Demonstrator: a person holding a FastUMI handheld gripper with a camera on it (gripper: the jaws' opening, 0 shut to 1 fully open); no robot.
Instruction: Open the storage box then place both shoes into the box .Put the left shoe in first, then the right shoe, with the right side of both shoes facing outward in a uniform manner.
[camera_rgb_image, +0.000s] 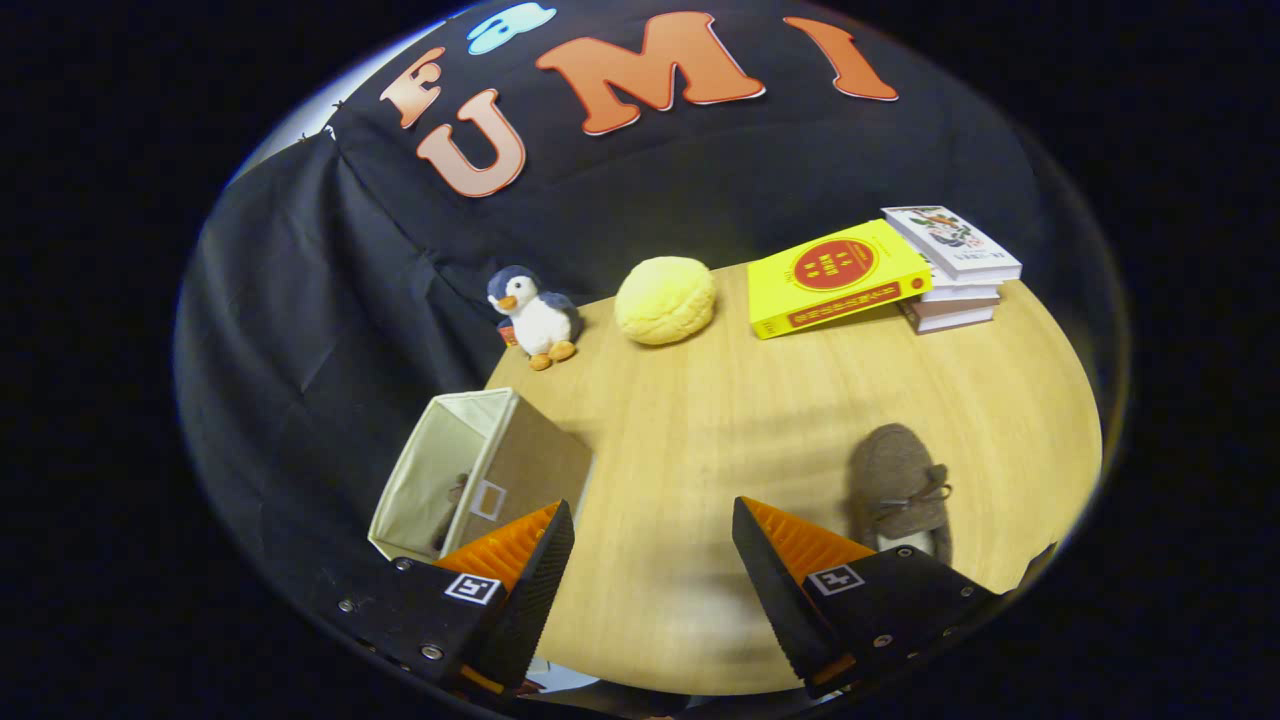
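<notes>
Brown shoe (897, 487) just beyond right finger, fabric storage box (480, 470) beyond left finger holding another shoe, gripper (652, 555) spread, empty.

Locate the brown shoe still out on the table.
In the gripper view, the brown shoe lies on the wooden table just beyond one fingertip of the open gripper, opposite the storage box.

claw (652, 520) spread, empty | bare table (720, 420) ahead | box (480, 470), shoe (897, 487) flank
</notes>
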